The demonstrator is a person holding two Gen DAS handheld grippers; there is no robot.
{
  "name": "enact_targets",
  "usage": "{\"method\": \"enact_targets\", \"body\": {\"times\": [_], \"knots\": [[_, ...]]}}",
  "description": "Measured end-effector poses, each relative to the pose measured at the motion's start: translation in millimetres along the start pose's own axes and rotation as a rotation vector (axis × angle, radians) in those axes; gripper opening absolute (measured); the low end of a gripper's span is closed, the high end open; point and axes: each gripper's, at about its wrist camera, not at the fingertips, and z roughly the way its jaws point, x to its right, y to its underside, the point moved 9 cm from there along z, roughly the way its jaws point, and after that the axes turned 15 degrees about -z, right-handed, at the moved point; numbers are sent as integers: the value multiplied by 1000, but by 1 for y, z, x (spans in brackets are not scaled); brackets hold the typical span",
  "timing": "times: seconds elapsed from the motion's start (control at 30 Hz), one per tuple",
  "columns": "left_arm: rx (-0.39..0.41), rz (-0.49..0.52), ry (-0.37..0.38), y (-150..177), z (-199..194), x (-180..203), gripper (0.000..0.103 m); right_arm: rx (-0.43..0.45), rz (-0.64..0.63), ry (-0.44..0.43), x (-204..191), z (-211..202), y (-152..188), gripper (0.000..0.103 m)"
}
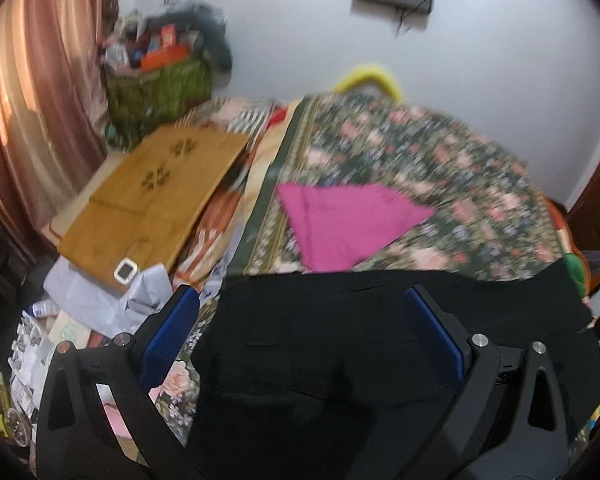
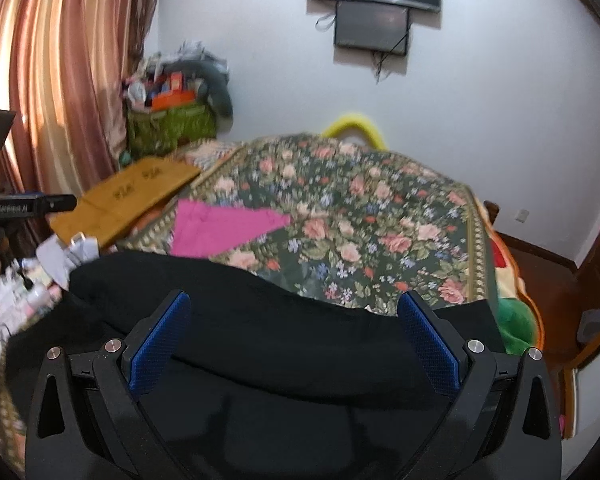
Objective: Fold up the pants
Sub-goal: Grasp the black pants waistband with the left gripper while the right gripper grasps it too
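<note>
Claws, left claw (image 1: 300, 312) and right claw (image 2: 294, 316), wide over black fabric pants (image 1: 380, 340); I should pinch matching edges (both blurred) evenly.

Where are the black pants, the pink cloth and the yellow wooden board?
black pants (image 2: 284, 344): right wrist view, middle of the dark fabric between the blue fingers.
pink cloth (image 1: 348, 220): left wrist view, centre of the folded piece on the floral bedspread.
yellow wooden board (image 1: 156, 196): left wrist view, its flat top face.
</note>
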Motion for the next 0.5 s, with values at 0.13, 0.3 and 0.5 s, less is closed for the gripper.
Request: {"method": "enact_targets", "body": {"times": [0.13,0.3,0.5], "knots": [[-149,2,-35,1,59,-23,99,-73,-15,-62,9,38,5,100],[-307,-36,-71,7,113,-50,89,-154,-37,-129,15,82,9,94],[-454,-96,-66,18,162,-65,82,-270,-47,-245,11,133,20,88]]}}
